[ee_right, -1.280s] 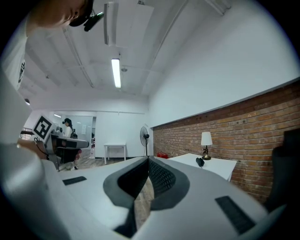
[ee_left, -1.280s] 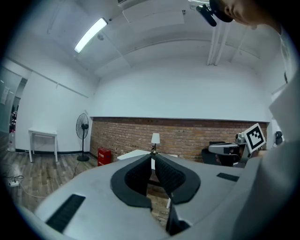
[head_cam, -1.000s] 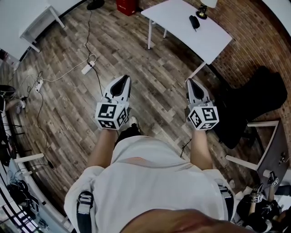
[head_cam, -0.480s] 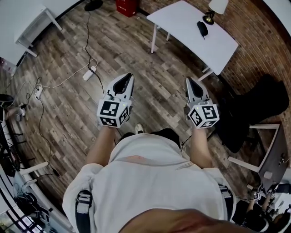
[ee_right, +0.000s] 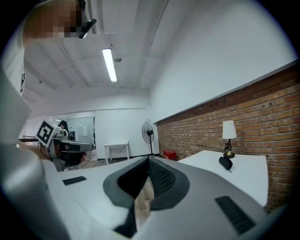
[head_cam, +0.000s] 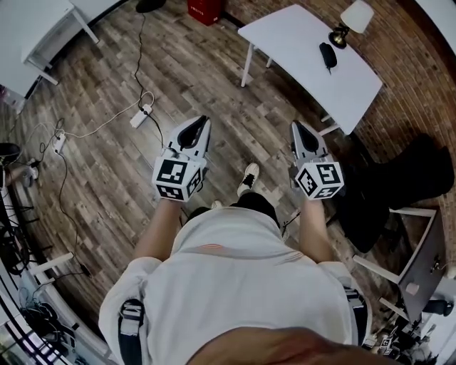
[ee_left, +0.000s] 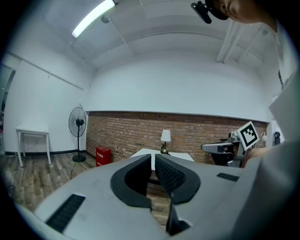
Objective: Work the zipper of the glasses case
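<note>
Though jaws together & empty, L gripper [head_cam: 201, 120] & R gripper [head_cam: 296, 127] well apart from glasses case [head_cam: 328, 55] on table [head_cam: 292, 39].

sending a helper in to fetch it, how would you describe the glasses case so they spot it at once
Find the white table beside the brick wall. A small lamp stands on it near the wall, and the glasses case lies flat right next to the lamp's base. It is low, dark and oval, while the lamp is upright with a white shade.
</note>
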Tool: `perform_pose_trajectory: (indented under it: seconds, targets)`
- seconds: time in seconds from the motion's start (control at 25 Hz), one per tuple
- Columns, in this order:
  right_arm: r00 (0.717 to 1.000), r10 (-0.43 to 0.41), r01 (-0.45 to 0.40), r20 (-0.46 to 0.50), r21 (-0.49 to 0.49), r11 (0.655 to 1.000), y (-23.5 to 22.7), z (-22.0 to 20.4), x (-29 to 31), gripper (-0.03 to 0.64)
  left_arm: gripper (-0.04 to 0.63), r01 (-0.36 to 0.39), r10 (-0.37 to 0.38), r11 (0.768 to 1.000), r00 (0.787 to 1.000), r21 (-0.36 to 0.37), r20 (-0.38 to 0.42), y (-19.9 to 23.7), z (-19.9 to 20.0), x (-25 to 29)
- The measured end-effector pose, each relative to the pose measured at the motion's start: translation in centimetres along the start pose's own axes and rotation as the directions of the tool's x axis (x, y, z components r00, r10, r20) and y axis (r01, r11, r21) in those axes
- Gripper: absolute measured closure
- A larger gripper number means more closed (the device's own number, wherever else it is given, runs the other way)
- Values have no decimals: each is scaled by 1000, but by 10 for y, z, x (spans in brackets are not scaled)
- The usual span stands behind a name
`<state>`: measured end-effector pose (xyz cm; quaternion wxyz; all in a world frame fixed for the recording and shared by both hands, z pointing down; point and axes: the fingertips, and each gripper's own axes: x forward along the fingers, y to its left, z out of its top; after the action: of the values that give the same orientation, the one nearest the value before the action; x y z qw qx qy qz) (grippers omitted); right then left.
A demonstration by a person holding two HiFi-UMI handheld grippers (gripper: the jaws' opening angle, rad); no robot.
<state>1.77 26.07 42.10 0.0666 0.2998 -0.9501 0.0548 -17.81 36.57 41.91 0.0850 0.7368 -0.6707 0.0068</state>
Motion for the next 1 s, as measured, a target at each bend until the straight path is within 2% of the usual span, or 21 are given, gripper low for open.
perform_pose_trajectory:
  seconds: [0.36, 0.84, 1.0]
  targets:
    - [1000, 12, -12, 3, -9, 1000, -75, 23, 74, 566, 563, -35, 35, 999, 999, -7, 0, 29, 25, 97]
    - [999, -52, 52, 7, 29, 998, -235, 39, 121, 566, 563, 6, -6, 1000, 1000, 27, -2, -1, 54, 259]
    - [995, -96, 96, 0, 44, 994, -288, 38, 123, 566, 563, 38, -37, 999, 999, 19, -14, -18, 54, 309]
